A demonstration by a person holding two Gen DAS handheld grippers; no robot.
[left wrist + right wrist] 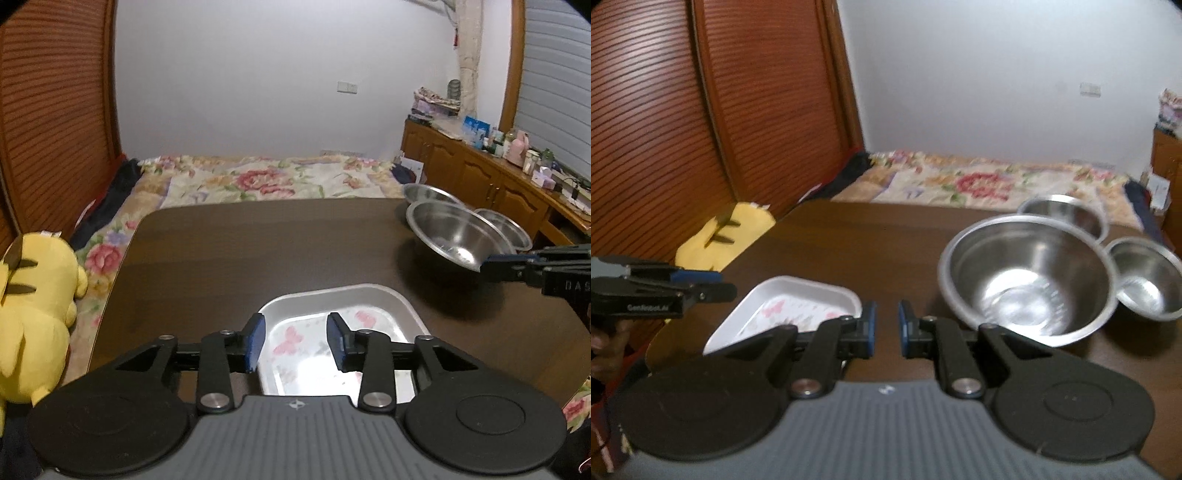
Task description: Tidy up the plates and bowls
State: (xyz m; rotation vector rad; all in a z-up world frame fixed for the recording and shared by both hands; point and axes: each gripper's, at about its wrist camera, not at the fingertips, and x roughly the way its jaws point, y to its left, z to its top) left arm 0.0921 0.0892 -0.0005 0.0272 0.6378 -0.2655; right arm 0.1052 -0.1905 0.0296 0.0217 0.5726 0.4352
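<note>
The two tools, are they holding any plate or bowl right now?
No. The left tool hangs open above the butterfly tray, not touching it. The right tool is open beside the big steel bowl, gripping nothing.

Both cams sit low on the grippers, looking forward along the fingers over the dark table (229,251) toward the bed (266,181) and the white wall. The left wrist view hangs right over the butterfly tray (369,299) near the table's front edge, facing pretty much straight ahead. The right wrist view sits further right, angled a bit leftward, close to the big steel bowl (1027,273). They overlap a lot: both catch the tray, all three bowls, the bed, the yellow plush (33,310), and each sees the other gripper poking in from the side.
</note>
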